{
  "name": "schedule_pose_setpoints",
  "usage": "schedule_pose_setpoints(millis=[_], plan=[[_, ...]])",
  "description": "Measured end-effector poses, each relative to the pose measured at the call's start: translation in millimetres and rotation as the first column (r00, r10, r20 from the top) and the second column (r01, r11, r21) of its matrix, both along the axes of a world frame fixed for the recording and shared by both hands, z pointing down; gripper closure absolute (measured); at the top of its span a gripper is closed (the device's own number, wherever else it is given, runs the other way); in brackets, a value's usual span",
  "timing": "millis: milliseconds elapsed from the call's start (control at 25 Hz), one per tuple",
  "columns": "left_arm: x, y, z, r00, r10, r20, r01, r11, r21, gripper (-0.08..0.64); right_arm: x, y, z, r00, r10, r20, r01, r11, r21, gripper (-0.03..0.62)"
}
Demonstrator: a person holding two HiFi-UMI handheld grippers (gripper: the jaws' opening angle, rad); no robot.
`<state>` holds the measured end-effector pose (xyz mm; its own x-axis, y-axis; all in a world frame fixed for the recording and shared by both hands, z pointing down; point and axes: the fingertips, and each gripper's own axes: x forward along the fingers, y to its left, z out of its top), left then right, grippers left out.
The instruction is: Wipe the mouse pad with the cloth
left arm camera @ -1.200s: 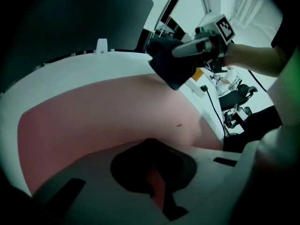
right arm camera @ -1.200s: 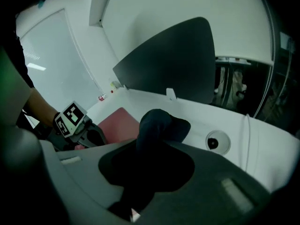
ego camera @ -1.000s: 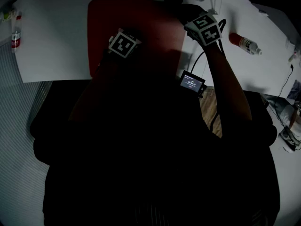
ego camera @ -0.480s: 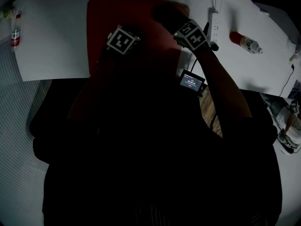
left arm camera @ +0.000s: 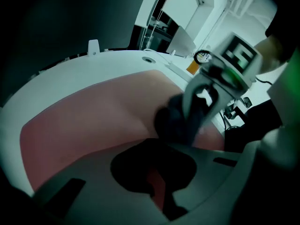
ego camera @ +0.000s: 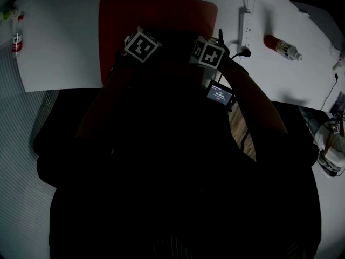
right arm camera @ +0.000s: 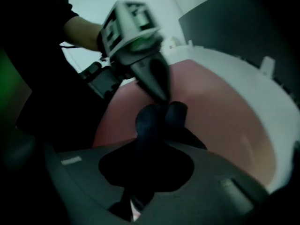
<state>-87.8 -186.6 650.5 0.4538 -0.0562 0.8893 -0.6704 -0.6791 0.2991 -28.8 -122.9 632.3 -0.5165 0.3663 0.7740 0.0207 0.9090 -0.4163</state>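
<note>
The red mouse pad [ego camera: 156, 15] lies on the white table [ego camera: 59, 47]. My right gripper [ego camera: 186, 43] is over the pad's near middle, shut on a dark cloth [right arm camera: 152, 121] that bunches out ahead of its jaws onto the pad [right arm camera: 225, 107]. In the left gripper view the cloth [left arm camera: 176, 121] hangs under the right gripper's fingers [left arm camera: 201, 102]. My left gripper [ego camera: 156, 39] stands close beside it on the left. Its fingers [right arm camera: 159, 81] taper to a shut tip against the pad, right next to the cloth. In the head view shadow hides the cloth.
A white power strip [ego camera: 246, 26] and a red-and-white bottle [ego camera: 280, 47] lie on the table to the right of the pad. A small lit screen [ego camera: 219, 95] sits at the near edge. Another bottle [ego camera: 18, 36] lies at the far left.
The right gripper has swept the cloth left from the pad's far right corner to its near middle, ending beside the left gripper. The left gripper has barely moved.
</note>
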Motion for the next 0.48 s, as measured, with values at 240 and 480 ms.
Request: schedule_pose_setpoints(millis=[240,480], plan=[[0.3,1.7,-1.2,1.000,-0.017,-0.007,0.017,1.000,0.003,0.552,41.1,-134.8,3.1,0.946,0.320,-0.046,-0.301,0.925,0.230,0.529],[-0.7,2.2,0.1,1.000,-0.026,-0.009,0.026,1.000,-0.004,0.552,13.4,-65.3,-1.1,0.984,0.177,-0.037,-0.163,0.958,0.236,0.529]])
